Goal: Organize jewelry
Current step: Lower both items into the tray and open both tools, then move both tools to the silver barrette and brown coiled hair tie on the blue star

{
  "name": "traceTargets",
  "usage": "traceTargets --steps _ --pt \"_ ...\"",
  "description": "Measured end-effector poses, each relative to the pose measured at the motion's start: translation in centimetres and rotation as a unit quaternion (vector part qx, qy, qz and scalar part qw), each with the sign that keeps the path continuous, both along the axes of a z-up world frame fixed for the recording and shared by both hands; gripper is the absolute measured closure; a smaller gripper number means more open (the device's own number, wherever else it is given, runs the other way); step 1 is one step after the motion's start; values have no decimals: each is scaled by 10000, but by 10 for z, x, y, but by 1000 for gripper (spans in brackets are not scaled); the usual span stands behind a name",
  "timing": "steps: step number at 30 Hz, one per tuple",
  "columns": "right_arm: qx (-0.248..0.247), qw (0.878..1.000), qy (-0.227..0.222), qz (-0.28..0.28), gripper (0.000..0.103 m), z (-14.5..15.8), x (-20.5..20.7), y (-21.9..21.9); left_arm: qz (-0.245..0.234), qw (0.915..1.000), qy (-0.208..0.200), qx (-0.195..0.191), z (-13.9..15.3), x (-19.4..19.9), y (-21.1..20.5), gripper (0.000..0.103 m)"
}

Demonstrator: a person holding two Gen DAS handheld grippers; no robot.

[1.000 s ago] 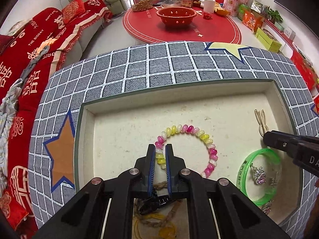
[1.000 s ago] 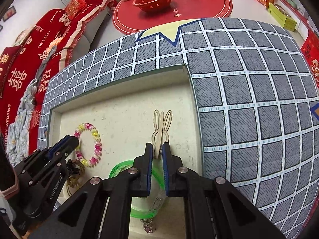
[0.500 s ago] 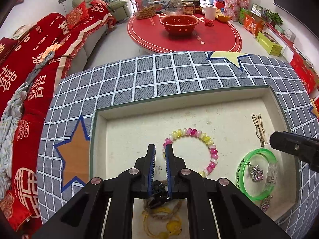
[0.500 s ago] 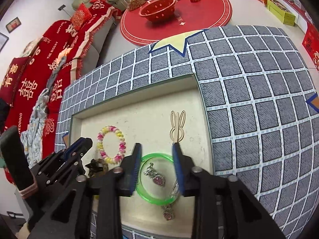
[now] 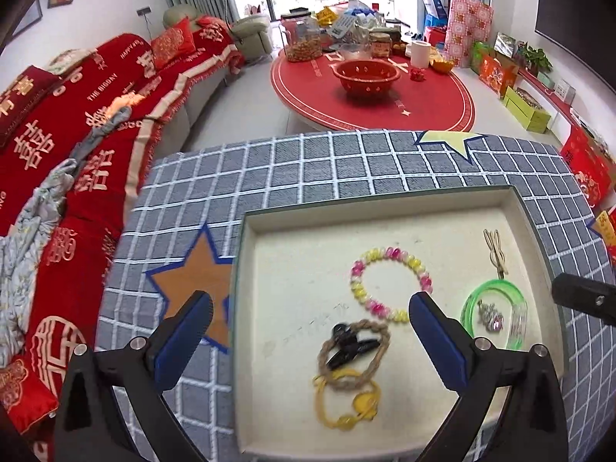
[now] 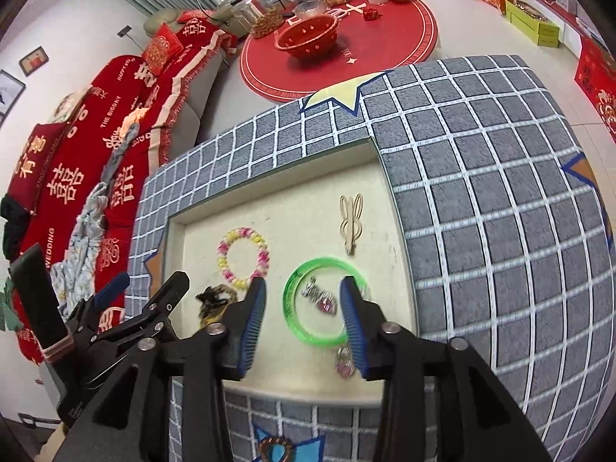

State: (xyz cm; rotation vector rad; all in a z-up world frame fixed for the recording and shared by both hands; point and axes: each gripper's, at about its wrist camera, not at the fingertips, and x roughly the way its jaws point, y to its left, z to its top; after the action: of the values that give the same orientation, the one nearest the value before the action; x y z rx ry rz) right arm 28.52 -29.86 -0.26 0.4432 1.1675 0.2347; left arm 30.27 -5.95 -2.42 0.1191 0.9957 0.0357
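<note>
Gaping wide now, left gripper (image 5: 310,317), black clip (image 5: 349,345) released, right gripper (image 6: 303,302) raised

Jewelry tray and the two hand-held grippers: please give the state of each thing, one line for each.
Left hand-held gripper: open, empty.
Right hand-held gripper: open, empty, above the tray.
Tray: open, holding all the jewelry.
Beaded bracelet: flat, closed ring.
Green bangle: flat, with a silver charm inside its ring.
Rabbit clip: flat, lying alone.
Black hair clip: resting on the rope bracelet.
Yellow bracelet: flat, partly under the rope bracelet.
</note>
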Motion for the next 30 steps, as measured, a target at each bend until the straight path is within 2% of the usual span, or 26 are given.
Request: traceTargets --steps 4,5,6,9,17,23,27,30 --pt "53 9999 -131 -55 34 10 -24 2 -84 9999 -45 -61 7 -26 13 0" --pt "63 9998 -167 -64 24 14 -32 3 -106 9999 -9 -122 7 -33 17 0" --pt "71 9997 -211 -84 18 17 -39 4 -109 9998 21 -150 8 -39 19 0" --pt "71 9993 -323 -185 16 24 -60 5 -186 9991 189 -316 6 -62 29 0" --pt "-47 9978 -527 -389 15 33 -109 9 -281 9984 400 -270 -2 -127 43 0" --pt "-314 9958 -644 -575 15 36 -144 13 -427 9968 580 -335 -9 -158 47 0" --pt "-192 9951 -550 -798 15 31 -164 10 -569 9942 759 -514 -15 -175 47 0" --pt "-154 9963 -135 -829 15 19 -175 7 -715 9922 850 -558 -20 -188 42 0"
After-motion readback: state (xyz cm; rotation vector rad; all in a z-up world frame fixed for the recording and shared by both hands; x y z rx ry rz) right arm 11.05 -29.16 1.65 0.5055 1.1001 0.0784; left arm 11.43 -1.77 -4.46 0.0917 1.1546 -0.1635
